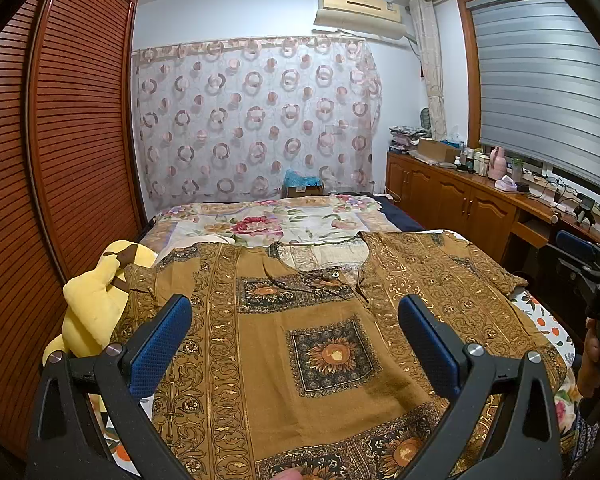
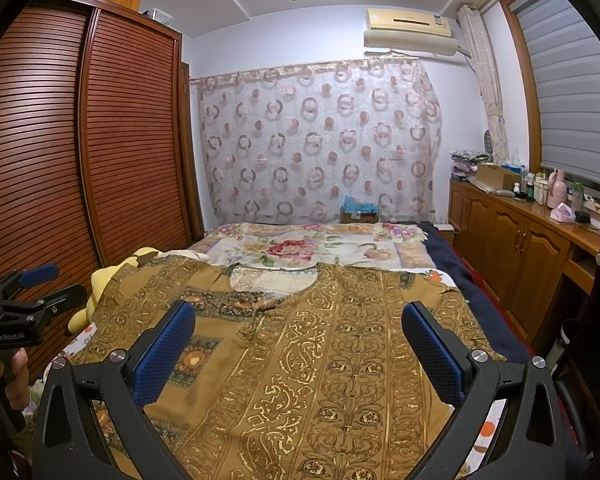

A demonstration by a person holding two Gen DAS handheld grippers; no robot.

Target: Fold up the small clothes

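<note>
While both grippers are hovering with nothing between their pads, the brown sunflower-print shirt (image 1: 300, 340) is lying spread flat, front up, across the near end of the bed (image 1: 276, 220), filling the lower centre of both frames. Left gripper (image 1: 295, 318): blue-padded fingers standing wide apart above the shirt's chest panel. Right gripper (image 2: 299, 322): fingers likewise spread, over the shirt's scrolled border stripes.

Containers: a cardboard box (image 1: 302, 189) is sitting at the far end of the bed below the ring-patterned curtain (image 1: 256, 120), with crumpled blue material showing in it. A second open carton (image 2: 496, 176) is sitting on the wooden cabinet (image 2: 512, 232) at right; contents cannot be made out.

Left view only: the yellow plush toy (image 1: 88, 304) is showing almost whole at the shirt's left edge. Right view only: cupboards above the slatted wardrobe (image 2: 132, 128), upper left.
</note>
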